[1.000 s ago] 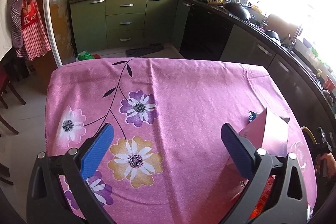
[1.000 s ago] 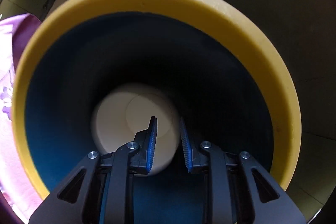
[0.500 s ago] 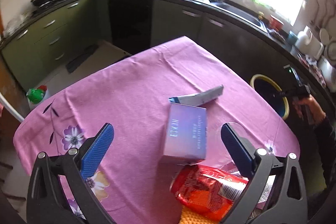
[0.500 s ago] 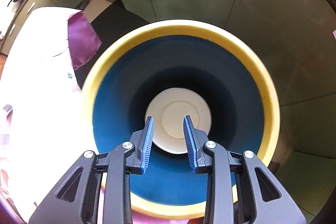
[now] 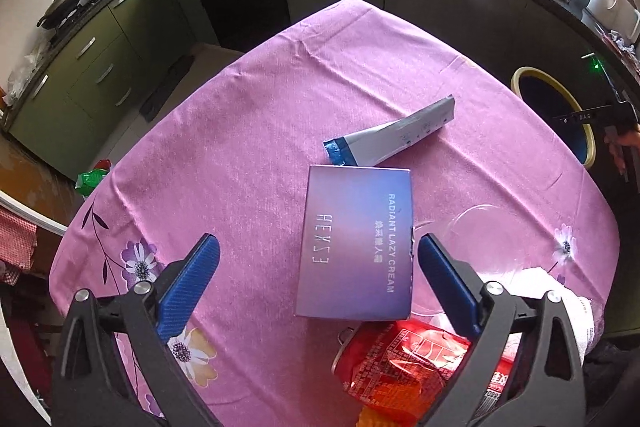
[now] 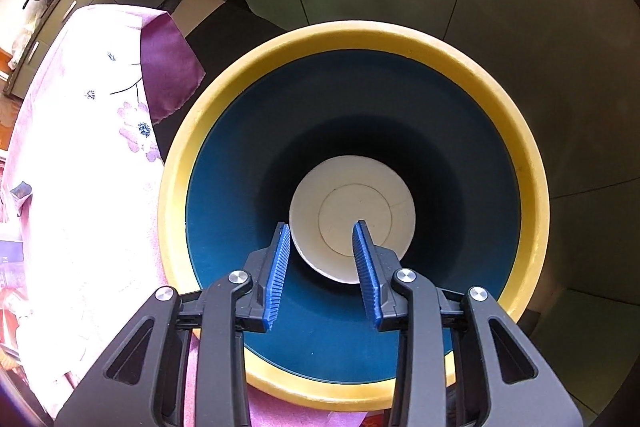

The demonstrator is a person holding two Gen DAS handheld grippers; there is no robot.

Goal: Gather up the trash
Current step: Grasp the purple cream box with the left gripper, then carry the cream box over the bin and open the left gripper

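left gripper [image 5: 316, 267]: jaws spread really wide, nothing between the pads, hovering over the table and pointing down at the cream box. They have just narrowed a touch.

right gripper [image 6: 320, 259]: parted a little and empty, hanging over the mouth of the bin. Jaws have just been opening, nothing between them.

bin [image 6: 532, 163]: yellow rim, blue inside, on the floor just off the table edge. A white paper bowl [image 6: 352, 215] lies bottom-up at the base.

cream box [image 5: 356, 243]: purple carton lying flat on the pink tablecloth [image 5: 248, 131], roughly between the left pads. Probably light and stiff-ish card that dents if squeezed hard. I'd grab across the narrow width, on the long edges, gently.

tube [image 5: 392, 137]: silver squeeze tube with a blue end, just beyond the box. Soft and slick I'd guess, so pinch it mid-body.

red can [image 5: 404, 363]: crushed, lying near the camera, partly under the gripper. Light, thin metal, maybe sharp creases. Take it across the flattened body.

clear plastic thing [image 5: 476, 231]: just right of the box, hard to make out, looks flimsy.

next pick, my guess: the box, since it's already lined up.
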